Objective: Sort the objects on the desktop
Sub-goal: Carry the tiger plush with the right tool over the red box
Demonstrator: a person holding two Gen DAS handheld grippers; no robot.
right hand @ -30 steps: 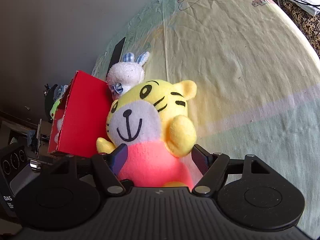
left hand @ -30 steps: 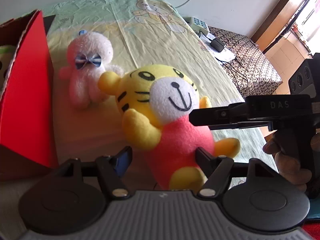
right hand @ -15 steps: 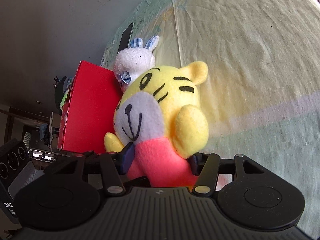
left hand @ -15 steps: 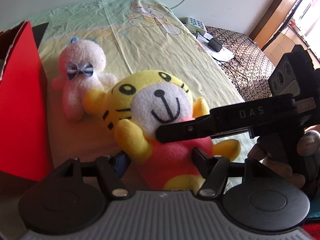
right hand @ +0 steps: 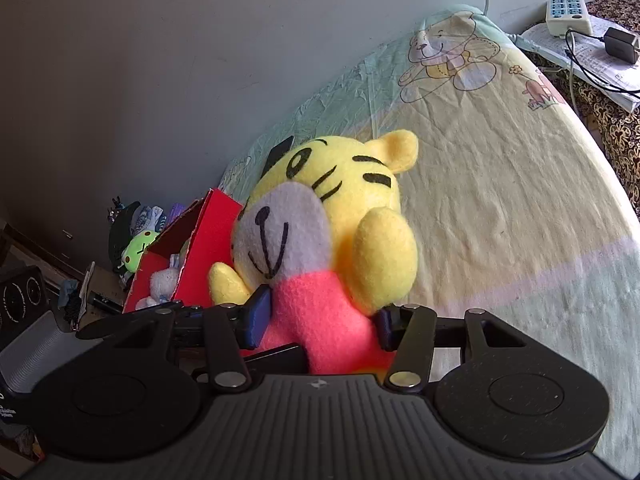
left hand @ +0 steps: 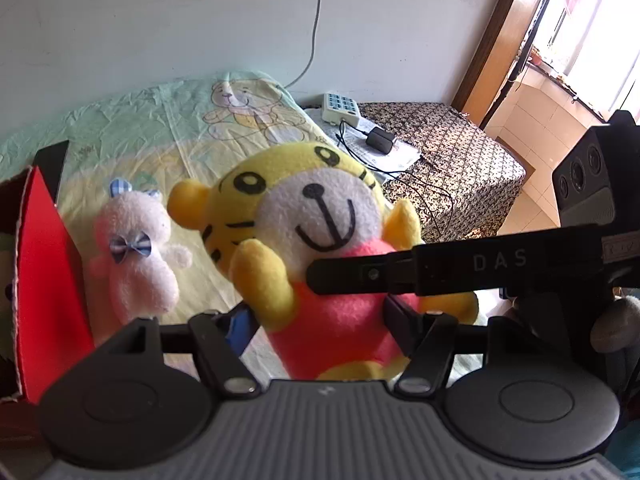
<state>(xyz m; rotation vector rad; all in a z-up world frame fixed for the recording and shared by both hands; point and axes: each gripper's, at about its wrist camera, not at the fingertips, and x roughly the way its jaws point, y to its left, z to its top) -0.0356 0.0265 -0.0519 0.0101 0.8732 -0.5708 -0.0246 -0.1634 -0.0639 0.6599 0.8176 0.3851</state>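
Observation:
A yellow tiger plush (left hand: 320,216) with a red body hangs upright above the bedsheet (right hand: 500,200). My right gripper (right hand: 320,320) is shut on the tiger plush (right hand: 320,220), squeezing its red body between the blue pads. One finger of it (left hand: 400,274) crosses the plush's chest in the left wrist view. My left gripper (left hand: 318,320) stays open, its fingers wide on either side of the plush's lower body. A pink rabbit plush (left hand: 132,264) with a blue bow sits on the sheet beside a red box (left hand: 48,280).
The red box (right hand: 212,236) stands open at the left and holds a green plush (right hand: 138,246) and a white one (right hand: 164,280). A power strip (left hand: 340,108), a charger (left hand: 380,140) and papers lie on a patterned cloth (left hand: 460,152) at the back right.
The right gripper's fingers have closed in on the tiger plush's body, and the plush has risen off the sheet. Both views have tilted up toward the wall. The left gripper's width is unchanged.

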